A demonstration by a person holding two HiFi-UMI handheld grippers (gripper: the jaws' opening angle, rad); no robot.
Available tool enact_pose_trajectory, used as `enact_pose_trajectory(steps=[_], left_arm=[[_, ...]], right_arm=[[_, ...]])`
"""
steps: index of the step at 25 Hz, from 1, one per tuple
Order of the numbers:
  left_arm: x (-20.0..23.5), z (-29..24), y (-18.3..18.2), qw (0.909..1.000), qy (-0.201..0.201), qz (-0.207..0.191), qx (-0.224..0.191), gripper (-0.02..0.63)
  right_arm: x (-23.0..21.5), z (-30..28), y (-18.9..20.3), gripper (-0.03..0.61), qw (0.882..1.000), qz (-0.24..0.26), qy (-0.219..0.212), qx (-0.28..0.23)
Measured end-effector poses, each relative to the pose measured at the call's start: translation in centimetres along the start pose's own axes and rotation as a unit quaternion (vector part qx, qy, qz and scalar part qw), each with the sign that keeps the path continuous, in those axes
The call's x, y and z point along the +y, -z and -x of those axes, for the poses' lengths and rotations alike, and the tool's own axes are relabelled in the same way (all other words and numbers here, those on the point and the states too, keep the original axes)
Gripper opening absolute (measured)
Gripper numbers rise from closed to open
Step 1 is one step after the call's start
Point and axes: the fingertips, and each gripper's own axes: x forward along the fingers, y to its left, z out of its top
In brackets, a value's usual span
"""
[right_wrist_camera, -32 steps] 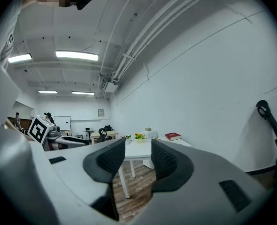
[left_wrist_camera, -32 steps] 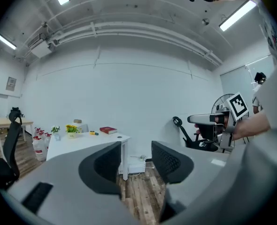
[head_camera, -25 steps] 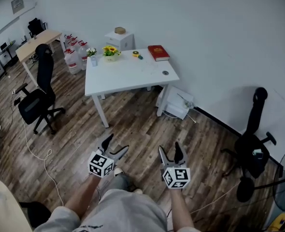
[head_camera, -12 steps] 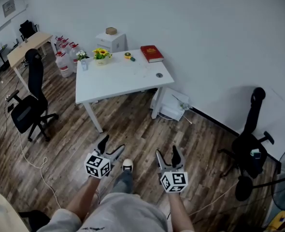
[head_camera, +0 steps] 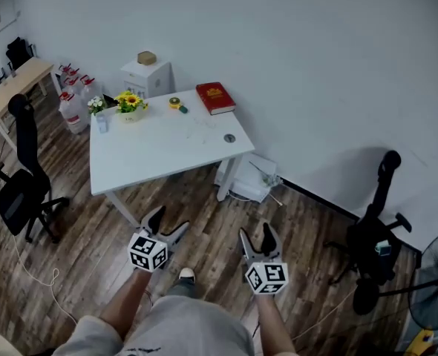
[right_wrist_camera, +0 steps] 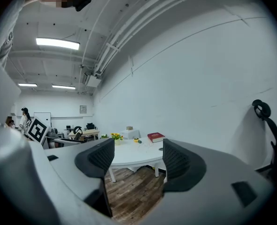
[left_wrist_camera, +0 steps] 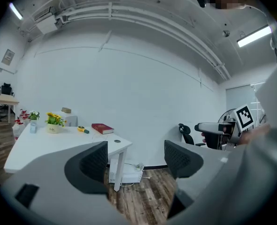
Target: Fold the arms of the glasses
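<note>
Head view puts you at the approach step — left gripper [head_camera: 168, 221] and right gripper [head_camera: 257, 234] both empty, jaws apart, the right's just narrowing slightly — glasses too small to spot, presumably on the far white table [head_camera: 152, 158], so close in and find them.

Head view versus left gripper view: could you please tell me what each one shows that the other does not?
Only the head view shows the person's shoe. Only the left gripper view shows the ceiling light and the ceiling pipes. Both show the white table, the red book, the yellow flowers and the wooden floor.
</note>
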Motion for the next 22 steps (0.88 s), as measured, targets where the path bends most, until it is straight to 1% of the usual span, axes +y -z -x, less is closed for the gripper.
enact_pose_trajectory(steps=[5,9,15,18,22], left_arm=[[6.3,-5.6,-2.3,0.9999,0.011,0.005,0.008,0.362],[10.7,-7.9,-3.8,0.9999,0.004,0.008,0.005,0.362],[16.3,-8.2,-4.2,0.9996,-0.025,0.015,0.005,0.362],[18.5,-7.7,-4.5,0.9988,-0.046,0.016,0.006,0.362],[21.9,-6.9,-4.5,0.9965,-0.083,0.006,0.010,0.362]], right_arm=[[-0.8,-8.3,-1.5,0.301,1.000,-0.006,0.008,0.000],[-0.4,-13.6,-1.9,0.297,1.000,-0.006,0.002,0.001],[1.4,-19.9,-1.6,0.288,1.000,-0.001,-0.027,0.011],[2.1,-22.8,-1.9,0.284,0.999,-0.001,-0.043,0.008],[2.4,-27.9,-1.0,0.276,0.998,-0.010,-0.065,0.010]])
